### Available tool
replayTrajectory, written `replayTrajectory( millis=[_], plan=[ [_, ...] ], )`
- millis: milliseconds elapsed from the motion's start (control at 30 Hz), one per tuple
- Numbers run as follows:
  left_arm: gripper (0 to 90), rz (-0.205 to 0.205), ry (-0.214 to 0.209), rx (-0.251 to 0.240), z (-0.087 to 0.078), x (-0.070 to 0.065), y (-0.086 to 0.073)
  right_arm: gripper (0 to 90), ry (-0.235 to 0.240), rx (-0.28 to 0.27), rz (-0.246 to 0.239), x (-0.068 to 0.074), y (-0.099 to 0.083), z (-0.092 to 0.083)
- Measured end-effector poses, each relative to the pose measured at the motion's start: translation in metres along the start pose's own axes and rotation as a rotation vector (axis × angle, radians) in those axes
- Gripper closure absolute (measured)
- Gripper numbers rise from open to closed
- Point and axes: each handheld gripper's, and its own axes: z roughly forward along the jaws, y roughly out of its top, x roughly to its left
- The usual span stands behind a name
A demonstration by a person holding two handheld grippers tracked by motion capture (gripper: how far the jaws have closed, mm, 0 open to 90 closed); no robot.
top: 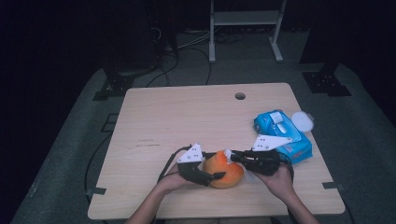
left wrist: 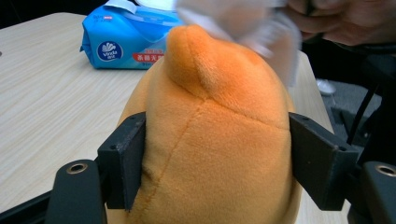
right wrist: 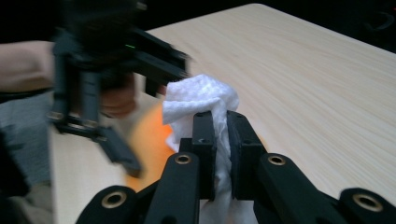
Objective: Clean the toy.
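Observation:
An orange plush toy [top: 225, 172] sits on the wooden table [top: 187, 112] near the front edge. My left gripper [top: 215, 166] is shut on it. In the left gripper view both black jaws press into the sides of the orange plush toy [left wrist: 219, 140]. My right gripper [top: 232, 156] reaches in from the right, shut on a crumpled white wipe [right wrist: 201, 100]. The wipe [left wrist: 261, 23] rests against the toy's upper tip. In the right gripper view the toy [right wrist: 149, 140] is a blurred orange patch behind the wipe.
A blue pack of wet wipes [top: 280, 133] lies at the right of the table, with a white round lid [top: 302, 120] beside it. A small hole [top: 240, 96] is near the far edge. A metal frame stands on the floor beyond.

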Motion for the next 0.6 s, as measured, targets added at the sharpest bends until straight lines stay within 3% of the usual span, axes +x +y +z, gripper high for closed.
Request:
replayTrajectory(
  millis=[67, 167, 233, 300, 367, 433, 533, 600],
  plan=[
    [26.2, -0.011, 0.004, -0.004, -0.002, 0.002, -0.001, 81.9, -0.034, 0.01, 0.028, -0.009, -0.007, -0.002],
    [25.4, -0.043, 0.011, -0.015, -0.003, 0.005, -0.003, 81.9, -0.016, 0.011, 0.098, -0.02, -0.019, -0.004],
    [24.2, -0.046, 0.02, -0.015, 0.0, 0.003, -0.003, 81.9, -0.009, 0.011, 0.096, -0.017, -0.019, -0.005],
    [24.0, -0.047, 0.023, -0.015, 0.001, 0.002, -0.003, 81.8, 0.032, -0.011, 0.084, -0.008, -0.014, -0.003],
    [24.0, -0.019, 0.011, -0.003, 0.001, -0.001, -0.002, 81.8, 0.061, -0.019, 0.064, 0.0, -0.008, 0.0],
    [23.9, 0.0, -0.009, 0.003, 0.001, -0.003, -0.002, 81.9, 0.062, -0.022, 0.046, 0.003, -0.005, 0.001],
    [23.8, 0.039, -0.011, 0.02, -0.001, -0.003, -0.002, 81.8, 0.055, -0.02, 0.066, -0.003, -0.008, 0.001],
    [23.7, 0.033, 0.014, 0.013, -0.002, -0.001, -0.001, 81.8, 0.02, -0.008, 0.09, -0.014, -0.014, 0.0]
  ],
)
